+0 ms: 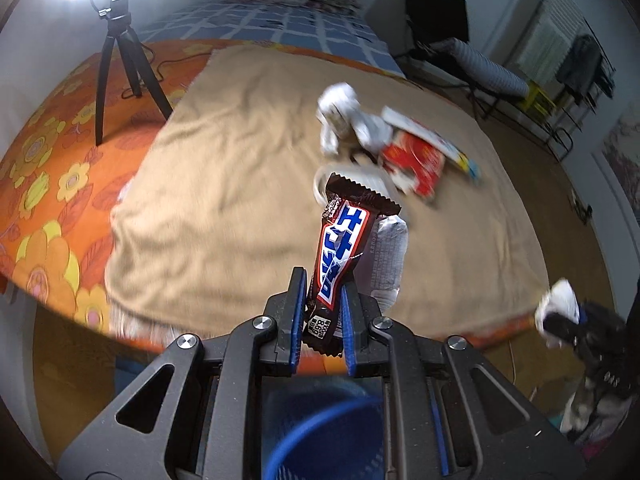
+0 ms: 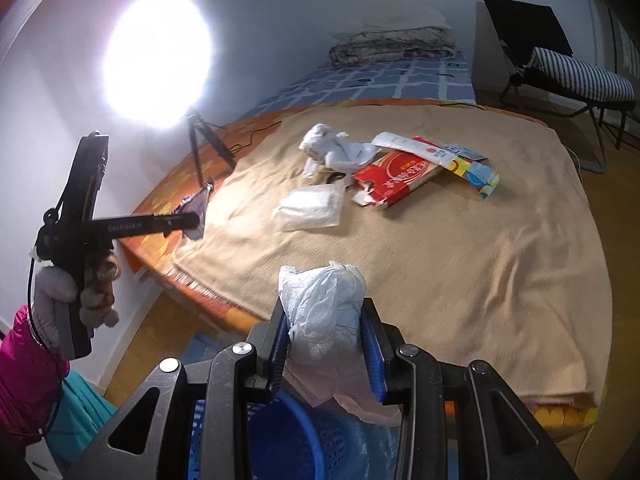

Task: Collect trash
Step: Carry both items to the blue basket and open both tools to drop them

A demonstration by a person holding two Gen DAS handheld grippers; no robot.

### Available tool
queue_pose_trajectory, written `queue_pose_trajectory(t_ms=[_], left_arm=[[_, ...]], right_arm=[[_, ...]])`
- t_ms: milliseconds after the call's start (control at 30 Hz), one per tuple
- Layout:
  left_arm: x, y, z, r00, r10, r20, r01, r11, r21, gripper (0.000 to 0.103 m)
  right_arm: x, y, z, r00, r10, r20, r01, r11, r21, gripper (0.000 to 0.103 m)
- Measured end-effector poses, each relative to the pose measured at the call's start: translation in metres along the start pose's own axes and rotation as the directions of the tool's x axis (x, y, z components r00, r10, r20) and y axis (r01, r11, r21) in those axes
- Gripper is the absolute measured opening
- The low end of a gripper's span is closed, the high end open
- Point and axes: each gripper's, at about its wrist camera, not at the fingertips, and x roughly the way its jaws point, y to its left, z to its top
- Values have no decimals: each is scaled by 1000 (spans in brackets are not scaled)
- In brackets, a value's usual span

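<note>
My left gripper is shut on a brown candy bar wrapper with blue lettering, held upright over the blue basket. My right gripper is shut on a crumpled white tissue wad, above the same blue basket. On the tan blanket lie a red box, crumpled white paper, a clear plastic packet and a white and yellow box. The left gripper also shows at the left of the right wrist view.
A black tripod with a bright lamp stands on the orange floral bedspread. A black folding chair with a striped cushion stands on the floor at the right. Folded bedding lies at the far end of the bed.
</note>
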Motion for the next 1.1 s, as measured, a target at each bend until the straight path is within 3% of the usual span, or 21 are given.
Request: queue_pose_trajectory(t_ms=[233, 533, 933, 1033, 1100], left_arm=[[-22, -14, -59, 999, -18, -39, 20, 999, 40, 15], [-14, -14, -134, 988, -27, -154, 32, 999, 28, 15], [-8, -15, -169, 977, -19, -214, 33, 997, 64, 16], [-6, -15, -171, 974, -26, -226, 42, 997, 67, 31], [-7, -15, -173, 974, -25, -224, 42, 997, 72, 50]], right_arm=[[-14, 18, -33, 1000, 26, -17, -26, 999, -26, 37], [3, 37, -82, 991, 79, -111, -84, 996, -36, 38], [21, 53, -118, 975, 112, -192, -120, 992, -31, 39], [24, 55, -122, 973, 114, -200, -123, 992, -30, 43], [23, 56, -122, 973, 113, -199, -122, 992, -31, 52]])
